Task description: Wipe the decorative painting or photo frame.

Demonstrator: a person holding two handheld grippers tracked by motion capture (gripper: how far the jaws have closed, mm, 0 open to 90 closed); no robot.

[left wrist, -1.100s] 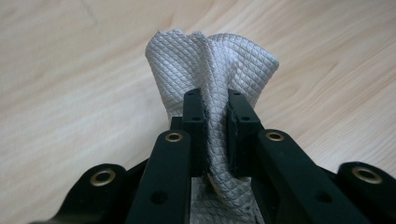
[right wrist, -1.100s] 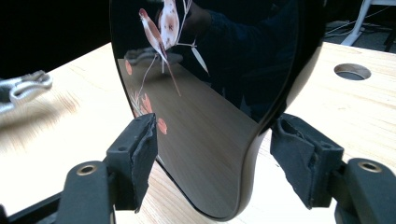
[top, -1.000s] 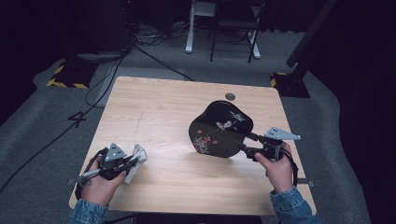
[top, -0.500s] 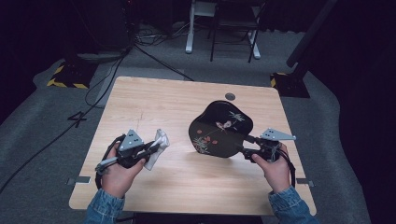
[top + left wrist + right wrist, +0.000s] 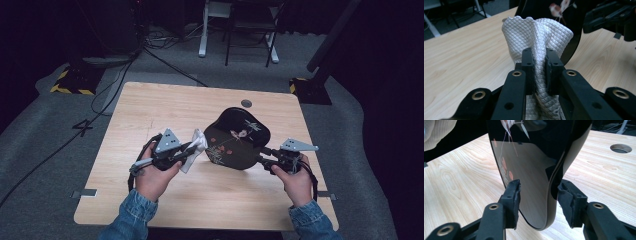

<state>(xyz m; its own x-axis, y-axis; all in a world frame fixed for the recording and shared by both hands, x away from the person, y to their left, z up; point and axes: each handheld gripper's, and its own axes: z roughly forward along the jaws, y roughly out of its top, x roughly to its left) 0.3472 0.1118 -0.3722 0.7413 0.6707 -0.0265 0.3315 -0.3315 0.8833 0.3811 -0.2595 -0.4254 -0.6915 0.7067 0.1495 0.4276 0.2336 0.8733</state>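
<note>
Figure: The right gripper (image 5: 266,161) is holding a glossy black lacquered tray with painted bird-and-flower decoration (image 5: 235,137) by its near rim, tilting it up off the pale wooden table (image 5: 150,110) so that its decorated face is turning toward the left side. In the right gripper view the two jaws are standing on either side of the tray's curved edge (image 5: 549,195); the left pad is touching the glossy face, while the right pad is sitting close to the outer wall, and whether it is pressing there cannot be told for certain. The left gripper (image 5: 192,149) is pinching a white quilted cloth (image 5: 196,150), its jaws pressed together on the bunched fabric (image 5: 539,45), with the free end of the cloth bulging forward just beside the tray's left rim. Judged from this arrangement, the step in hand is bringing the cloth to the tray for wiping, with contact seemingly about to begin or just beginning. The next move is likely calling for the cloth to be pressed against the lacquered face and drawn across it, while the right gripper is keeping the tilted tray steady against that push
</note>
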